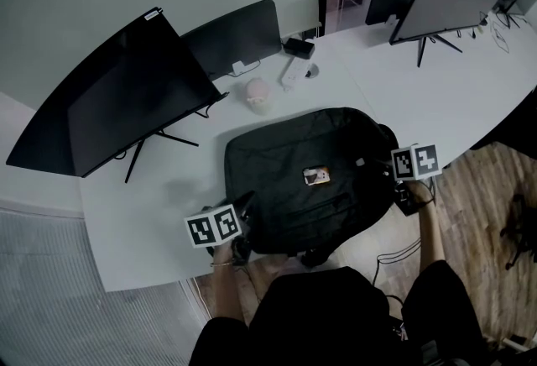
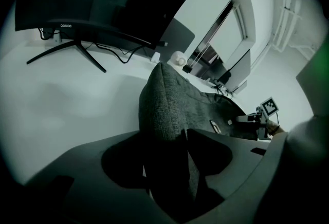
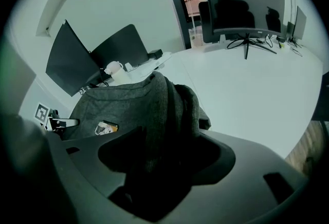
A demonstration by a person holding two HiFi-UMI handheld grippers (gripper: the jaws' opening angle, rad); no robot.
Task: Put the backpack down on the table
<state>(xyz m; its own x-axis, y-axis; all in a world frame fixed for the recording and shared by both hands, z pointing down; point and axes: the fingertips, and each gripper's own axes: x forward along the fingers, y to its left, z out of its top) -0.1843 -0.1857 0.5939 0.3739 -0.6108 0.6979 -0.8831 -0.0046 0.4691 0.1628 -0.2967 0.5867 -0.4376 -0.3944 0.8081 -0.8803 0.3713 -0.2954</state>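
Observation:
The black backpack [image 1: 285, 163] lies flat on the white table [image 1: 143, 222], near its front edge, with a small orange-and-white label [image 1: 316, 176] on top. My left gripper [image 1: 243, 223] is at the pack's near left corner. In the left gripper view a raised fold of the grey fabric [image 2: 164, 99] stands between the wide jaws of that gripper [image 2: 169, 138], loose, with a gap beside it. My right gripper [image 1: 393, 153] is at the pack's right edge. In the right gripper view a bunched fold of the backpack [image 3: 154, 105] sits between the spread jaws of that gripper [image 3: 164, 135].
A large curved monitor [image 1: 126, 96] stands at the left and a second dark screen [image 1: 235, 35] behind the pack. A pink round object [image 1: 258, 92] and a white box [image 1: 295, 70] lie just beyond it. More monitors [image 1: 445, 7] stand at the far right. Wooden floor [image 1: 478, 205] lies past the table's right edge.

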